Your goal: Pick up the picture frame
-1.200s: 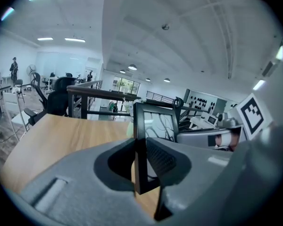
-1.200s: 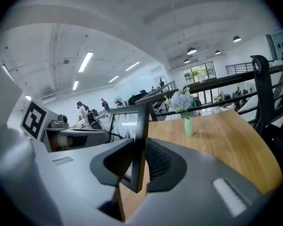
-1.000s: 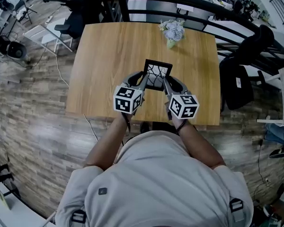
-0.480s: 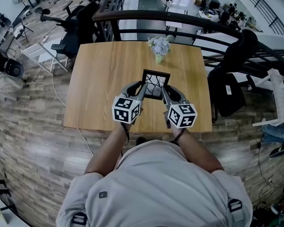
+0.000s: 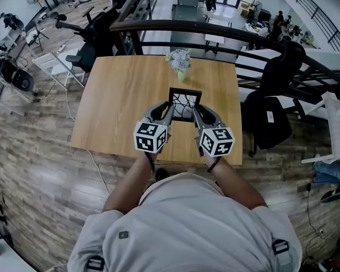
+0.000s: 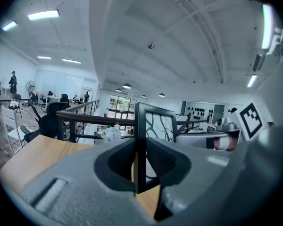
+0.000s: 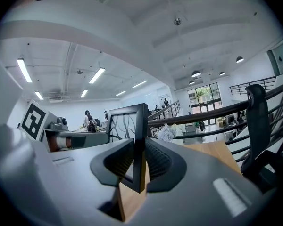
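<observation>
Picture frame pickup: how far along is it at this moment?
Done: the left gripper and right gripper each have their jaws clamped on a side edge of the picture frame. In hand: the frame is held upright and appears clear of the wooden table. Left: little, perhaps only lifting it higher.

Black pic frame point(image 5: 185, 103) — upright, branch-pattern insert.
</observation>
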The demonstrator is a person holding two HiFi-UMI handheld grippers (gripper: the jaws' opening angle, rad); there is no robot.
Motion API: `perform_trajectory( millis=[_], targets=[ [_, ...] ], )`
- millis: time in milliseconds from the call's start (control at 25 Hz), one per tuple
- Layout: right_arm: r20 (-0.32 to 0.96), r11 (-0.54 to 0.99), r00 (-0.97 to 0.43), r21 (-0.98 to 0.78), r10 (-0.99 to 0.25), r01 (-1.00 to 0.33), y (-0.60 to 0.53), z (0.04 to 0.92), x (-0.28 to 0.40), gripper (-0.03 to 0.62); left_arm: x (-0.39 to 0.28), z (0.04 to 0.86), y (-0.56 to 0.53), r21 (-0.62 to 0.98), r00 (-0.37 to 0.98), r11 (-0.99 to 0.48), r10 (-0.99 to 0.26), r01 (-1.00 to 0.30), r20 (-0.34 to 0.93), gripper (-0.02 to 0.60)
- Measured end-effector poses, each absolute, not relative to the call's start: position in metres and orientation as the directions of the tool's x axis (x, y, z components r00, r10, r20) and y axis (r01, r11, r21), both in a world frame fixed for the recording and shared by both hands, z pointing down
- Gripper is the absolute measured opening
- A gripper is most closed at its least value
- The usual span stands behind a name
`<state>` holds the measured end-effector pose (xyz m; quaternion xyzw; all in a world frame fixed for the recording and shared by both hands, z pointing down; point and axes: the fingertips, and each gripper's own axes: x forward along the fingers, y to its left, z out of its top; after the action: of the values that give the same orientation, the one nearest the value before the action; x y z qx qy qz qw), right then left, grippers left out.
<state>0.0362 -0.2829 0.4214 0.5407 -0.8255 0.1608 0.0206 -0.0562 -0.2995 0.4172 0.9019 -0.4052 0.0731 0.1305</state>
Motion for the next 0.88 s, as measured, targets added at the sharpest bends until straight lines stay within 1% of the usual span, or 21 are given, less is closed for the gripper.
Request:
perform_trajectory(
  millis=[520, 680, 880],
  targets=[
    [0.196, 0.475, -0.520, -0.237, -0.831, -0.848, -0.205, 0.432, 0.115, 0.081, 0.022, 0.426, -0.215, 0.152, 0.566, -0.546, -0.784, -0.824, 0.255, 0.075],
    [0.197, 0.495, -0.543, -0.247, -0.816, -0.833, -0.185, 0.436, 0.127, 0.081, 0.034, 0.429, -0.194, 0.142, 0.541, -0.523, -0.797, -0.841, 0.270, 0.075],
    [0.187, 0.505, -0.554, -0.254, -0.811, -0.825, -0.160, 0.433, 0.126, 0.081, 0.033, 0.424, -0.166, 0.104, 0.525, -0.517, -0.807, -0.849, 0.272, 0.075]
  ],
)
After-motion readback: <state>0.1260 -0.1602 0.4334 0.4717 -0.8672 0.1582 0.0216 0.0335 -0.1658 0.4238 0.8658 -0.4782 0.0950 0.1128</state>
